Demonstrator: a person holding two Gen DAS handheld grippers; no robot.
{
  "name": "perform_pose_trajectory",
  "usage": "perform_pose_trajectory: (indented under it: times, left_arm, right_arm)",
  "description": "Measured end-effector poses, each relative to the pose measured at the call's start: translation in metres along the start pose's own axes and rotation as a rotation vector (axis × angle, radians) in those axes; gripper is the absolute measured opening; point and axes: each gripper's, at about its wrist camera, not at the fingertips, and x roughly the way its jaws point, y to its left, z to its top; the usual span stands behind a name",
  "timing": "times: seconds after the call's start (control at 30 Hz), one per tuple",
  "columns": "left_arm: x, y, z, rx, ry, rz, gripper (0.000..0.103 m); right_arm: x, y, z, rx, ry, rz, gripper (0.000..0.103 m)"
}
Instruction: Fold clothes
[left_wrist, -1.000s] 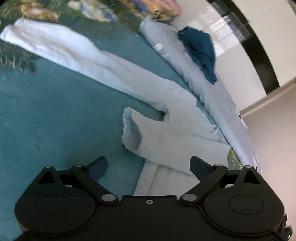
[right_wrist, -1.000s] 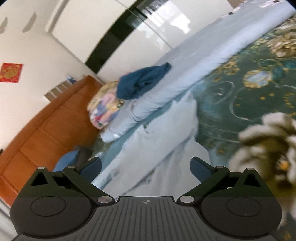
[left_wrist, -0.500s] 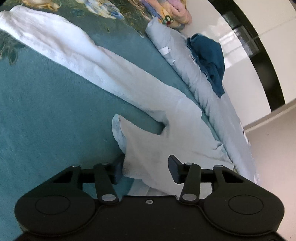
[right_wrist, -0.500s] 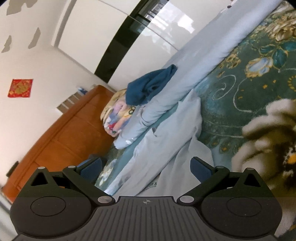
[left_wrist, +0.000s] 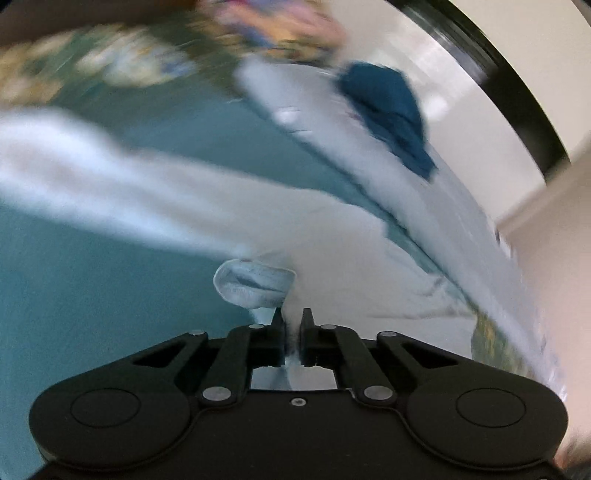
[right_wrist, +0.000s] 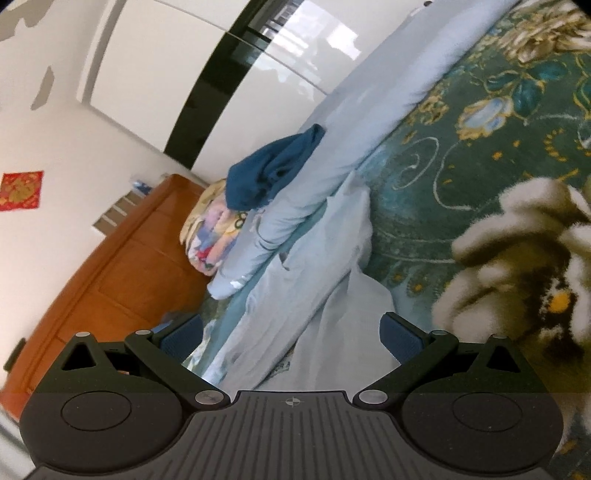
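Pale blue soft cotton garment (left_wrist: 258, 221): light, limp. Left gripper (left_wrist: 292, 325) clamped on sleeve cuff (left_wrist: 255, 286), twelve o'clock. Right gripper (right_wrist: 291, 332) agape, empty.

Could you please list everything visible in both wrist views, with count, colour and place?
Garment: one, pale blue-white, spread on the bedspread, sleeve pinched.
Bedspread: one, teal with floral pattern, under the garment.
Rolled quilt: one, light blue, along the far edge.
Dark cloth: one, navy-teal, atop the quilt.
Folded blanket: one, multicoloured, by the headboard.
Headboard: one, orange-brown wood.
Wall sticker: one, red.
Left gripper: black, jaws shut on the sleeve.
Right gripper: black, jaws open over the garment.
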Motion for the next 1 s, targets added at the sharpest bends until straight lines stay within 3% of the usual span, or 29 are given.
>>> perform_pose_trajectory:
  times: [0.07, 0.2, 0.37, 0.47, 0.53, 0.67, 0.87, 1.0]
  left_arm:
    - [0.004, -0.029, 0.02, 0.126, 0.0, -0.016, 0.003]
    - [-0.008, -0.082, 0.061, 0.304, -0.123, -0.124, 0.004]
    - [-0.019, -0.095, 0.078, 0.433, -0.251, -0.16, 0.004]
    - [0.008, -0.066, 0.079, 0.406, -0.198, -0.035, 0.004]
    - [0.026, -0.036, 0.078, 0.337, -0.157, 0.04, 0.004]
    - [0.033, -0.002, 0.077, 0.266, -0.142, 0.086, 0.004]
    - [0.025, -0.003, 0.077, 0.257, -0.143, 0.031, 0.004]
    - [0.019, -0.016, 0.08, 0.305, -0.142, -0.015, 0.005]
  right_arm:
    - [0.002, -0.002, -0.001, 0.006, 0.007, -0.008, 0.103]
    - [0.004, -0.003, -0.002, -0.002, 0.014, -0.017, 0.103]
    - [0.004, -0.003, -0.002, -0.006, 0.015, -0.016, 0.103]
    - [0.005, -0.003, -0.002, -0.009, 0.016, -0.017, 0.103]
    - [0.005, -0.003, -0.002, -0.01, 0.016, -0.017, 0.103]
    - [0.005, -0.003, -0.003, -0.015, 0.02, -0.016, 0.103]
    - [0.006, 0.002, -0.002, -0.035, 0.031, -0.022, 0.103]
    - [0.004, 0.015, 0.007, -0.127, 0.021, -0.049, 0.103]
